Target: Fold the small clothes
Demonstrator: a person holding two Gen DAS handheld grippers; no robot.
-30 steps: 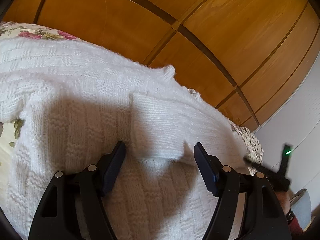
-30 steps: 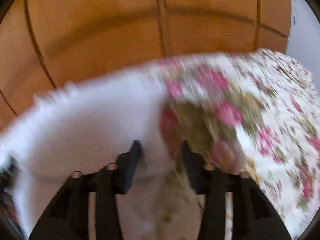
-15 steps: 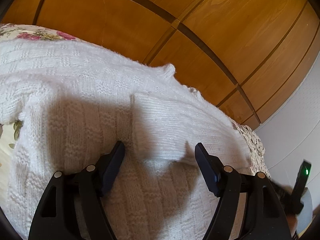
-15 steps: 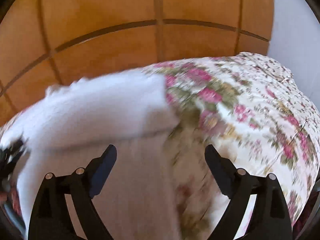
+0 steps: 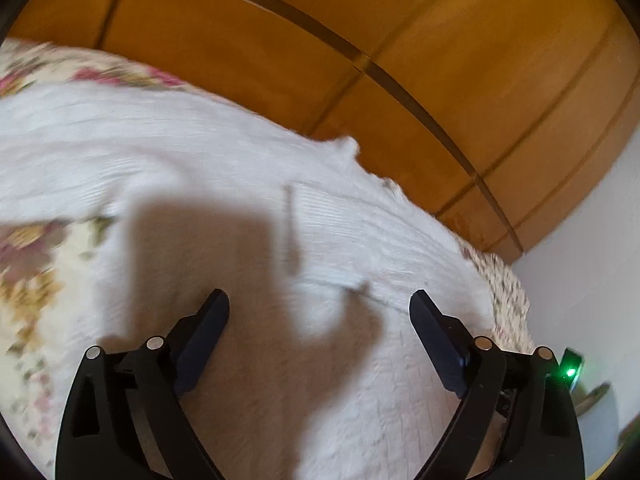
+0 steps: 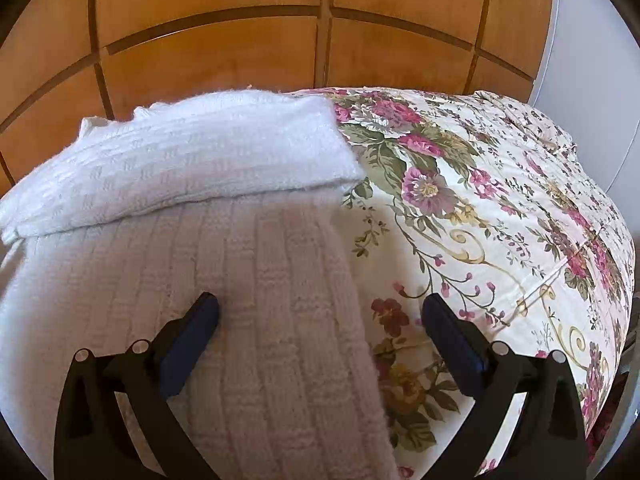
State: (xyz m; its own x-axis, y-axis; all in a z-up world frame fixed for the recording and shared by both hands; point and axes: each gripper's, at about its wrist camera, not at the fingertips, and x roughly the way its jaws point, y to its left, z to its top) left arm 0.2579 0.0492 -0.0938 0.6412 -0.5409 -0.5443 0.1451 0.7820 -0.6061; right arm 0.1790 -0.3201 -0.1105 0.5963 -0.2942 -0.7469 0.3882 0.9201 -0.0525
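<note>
My white knit sweater (image 6: 240, 280) lies on the floral bedspread (image 6: 500, 220) — soft, floppy, light (I'd judge). Both claws, left gripper (image 5: 320, 308) and right gripper (image 6: 320, 312), have just sprung wide, holding nothing — I'd pinch its bedspread-side edge.

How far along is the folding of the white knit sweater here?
Done: a sleeve lies folded across the white knit sweater on the floral bedspread. In hand: nothing; the left gripper and right gripper have just been opening and pinch no cloth. Left: further folds, as the body still lies spread out.
</note>
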